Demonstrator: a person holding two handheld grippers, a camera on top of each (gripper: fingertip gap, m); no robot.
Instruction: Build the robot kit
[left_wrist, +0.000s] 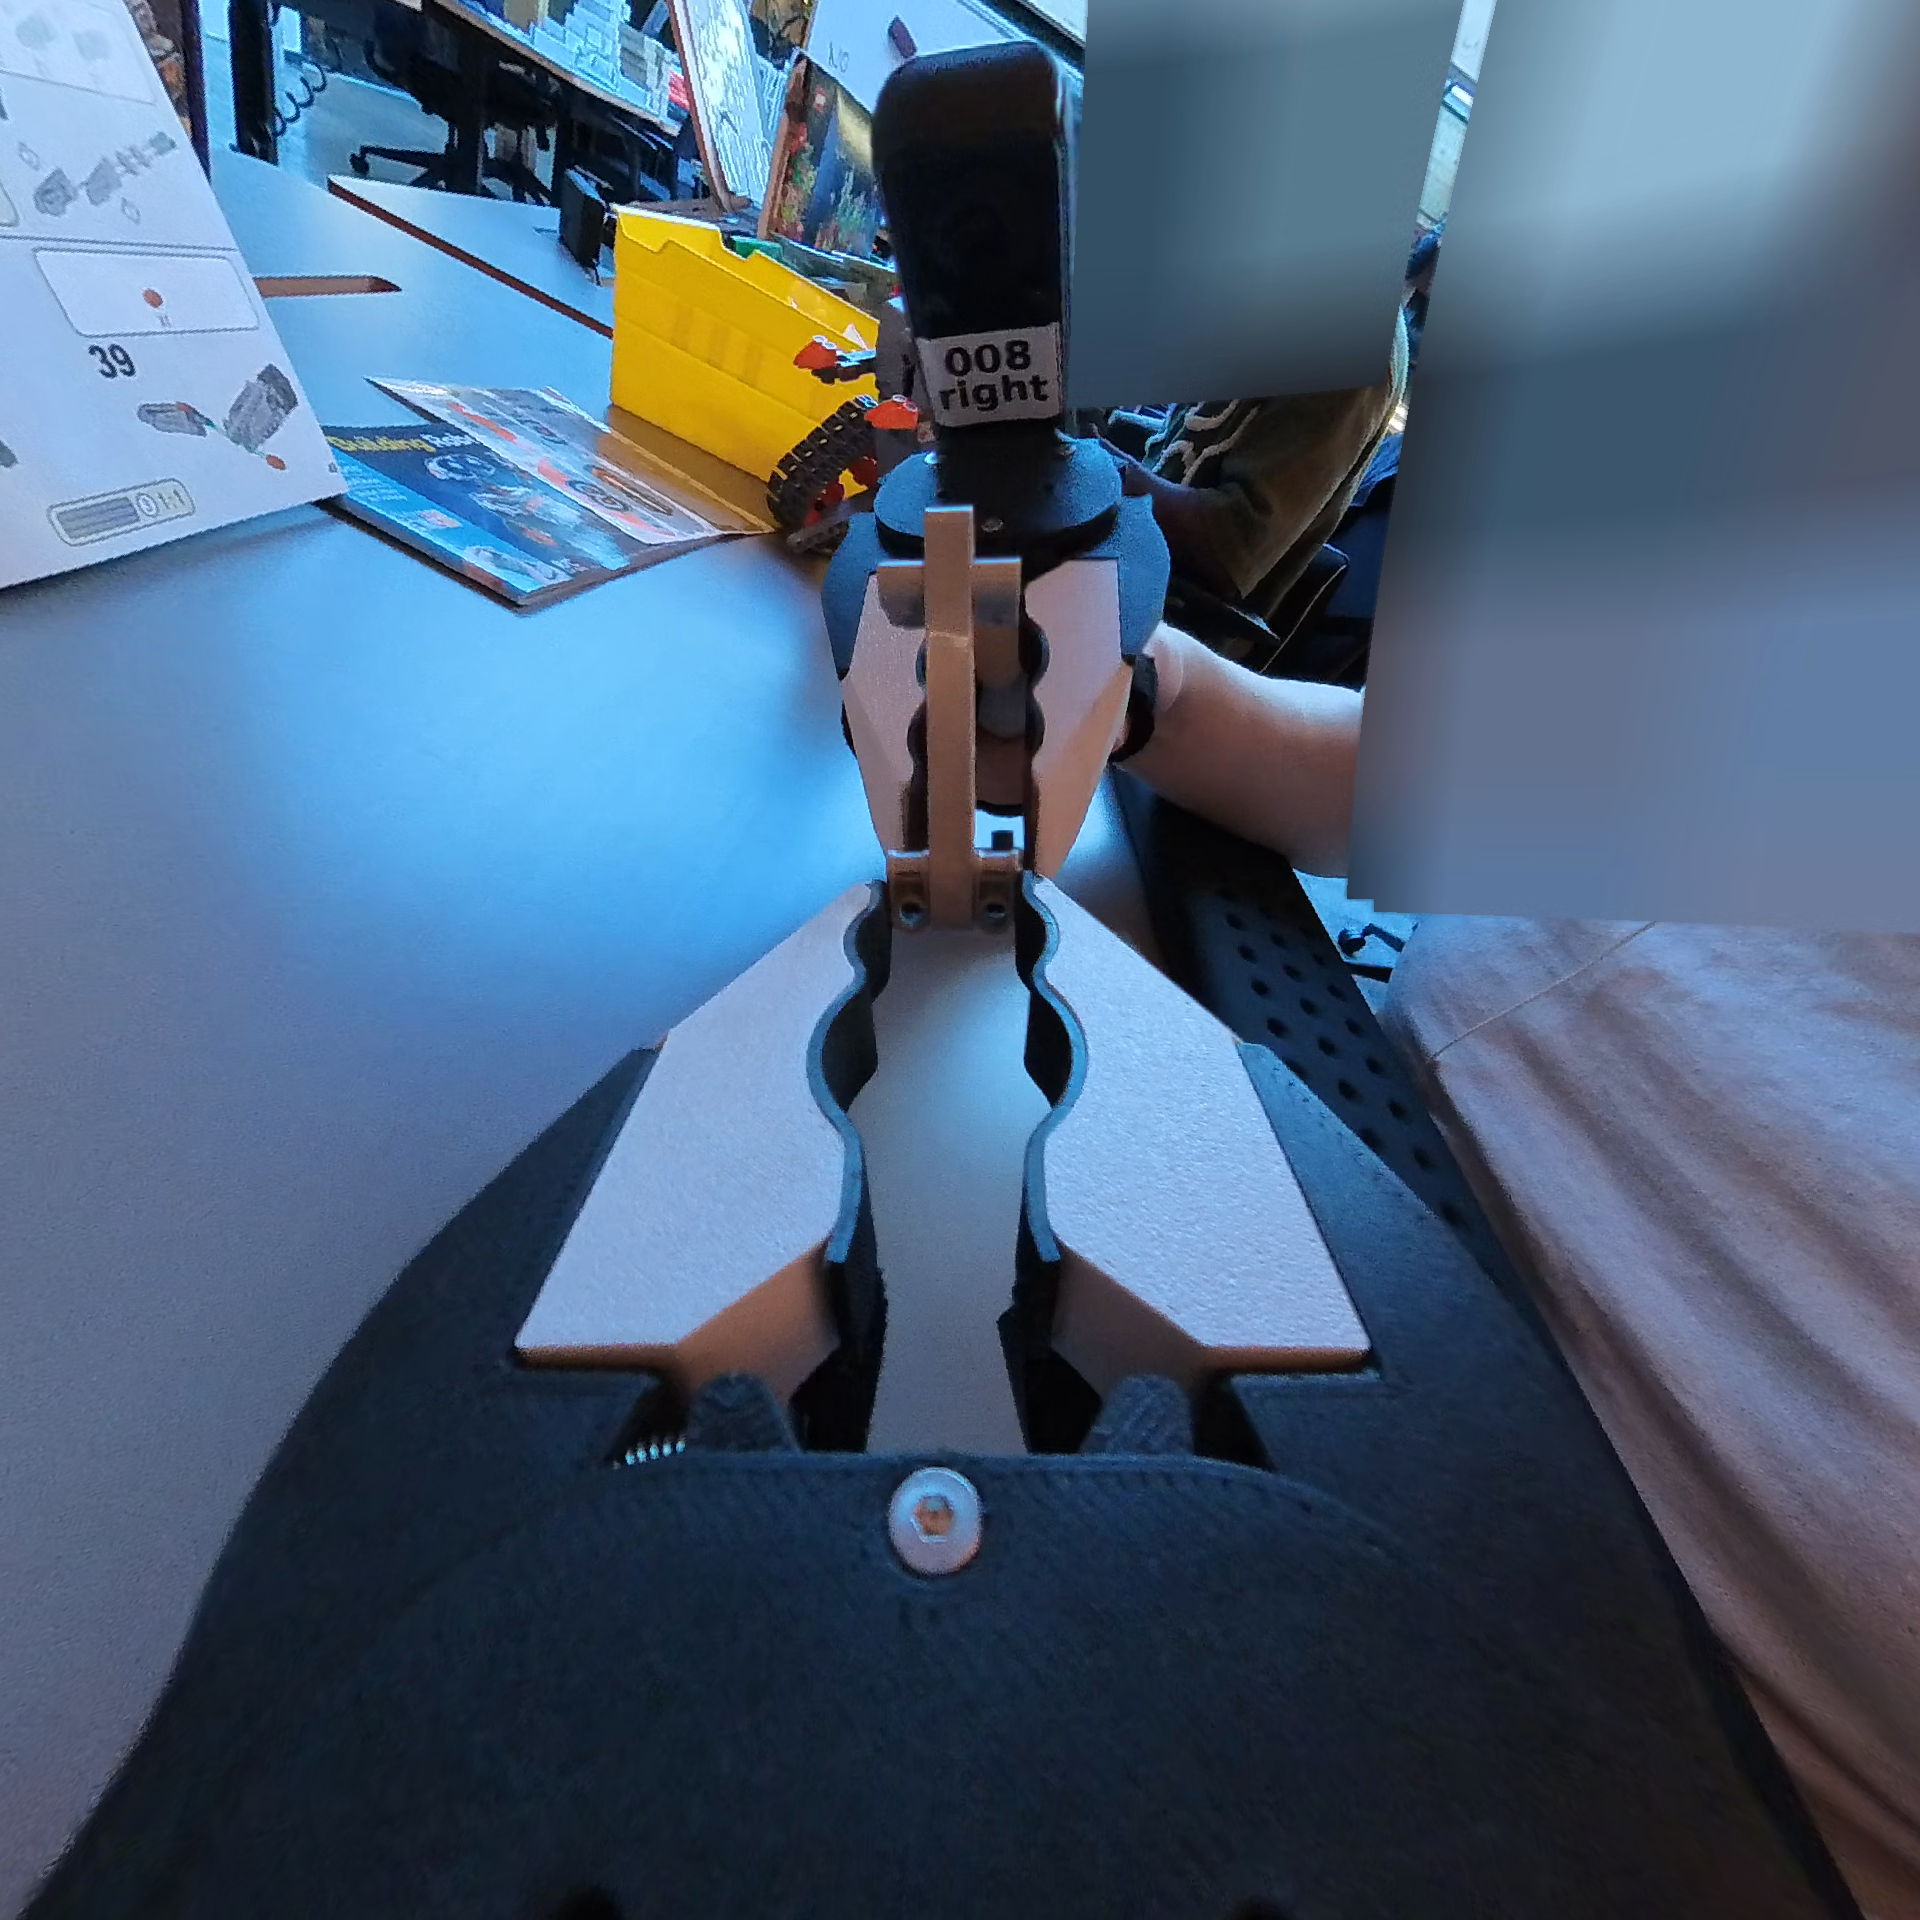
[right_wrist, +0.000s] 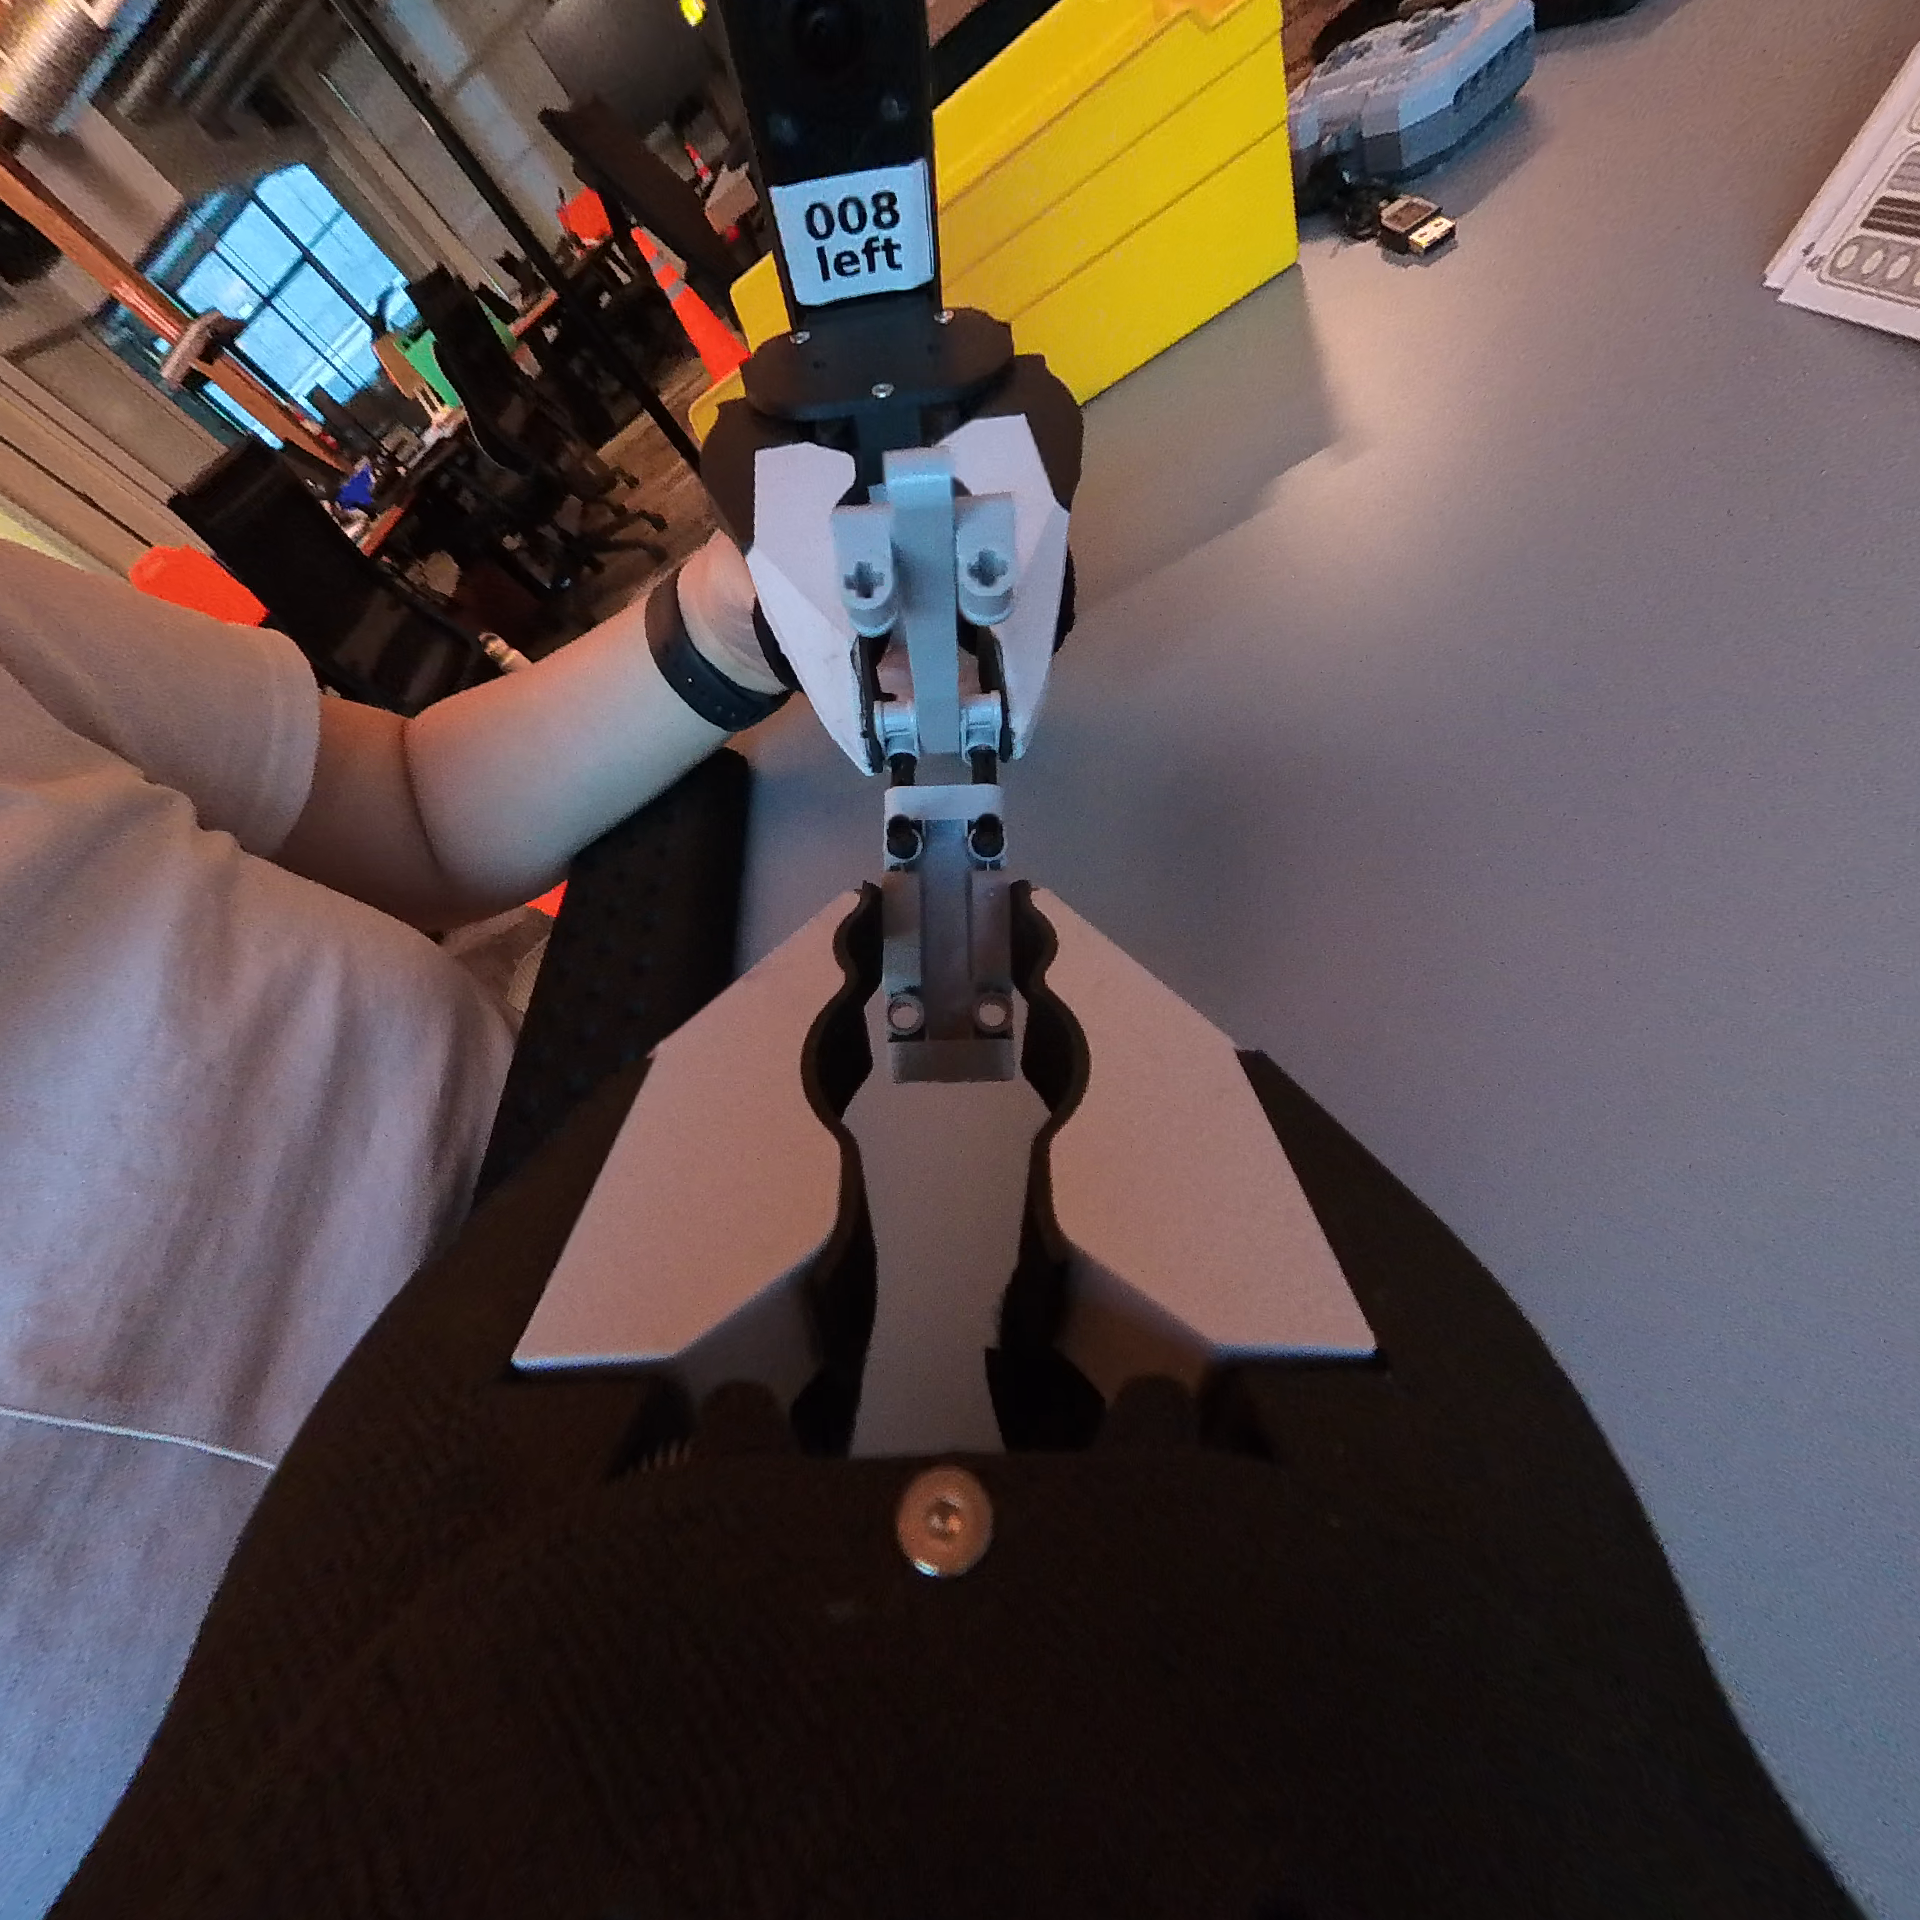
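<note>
My two grippers face each other tip to tip above the grey table (left_wrist: 416, 831). My left gripper (left_wrist: 956, 899) is shut on a small grey Technic piece (left_wrist: 951, 883) with two round connectors. My right gripper (right_wrist: 945, 904) is shut on a grey T-ended beam (right_wrist: 945, 977). In the right wrist view, the left gripper (right_wrist: 940, 753) holds its grey piece (right_wrist: 925, 603), and two black pins (right_wrist: 904, 769) reach the beam's end. I cannot tell whether the pins are seated. In the left wrist view, the right gripper (left_wrist: 971, 821) holds the long beam (left_wrist: 948, 707).
A yellow bin (left_wrist: 717, 332) (right_wrist: 1122, 197) stands behind the grippers. A tracked brick model (left_wrist: 831, 457), booklets (left_wrist: 520, 488) and an instruction sheet (left_wrist: 125, 312) lie to the left. A grey brick-built console (right_wrist: 1413, 73) sits far back. The person's forearms (left_wrist: 1247, 738) (right_wrist: 499, 769) are close by. The tips of both grippers are at nearly the same place. Left tips and right tips are each some 40 centimetres from the grey brick-built console (right_wrist: 1413, 73).
</note>
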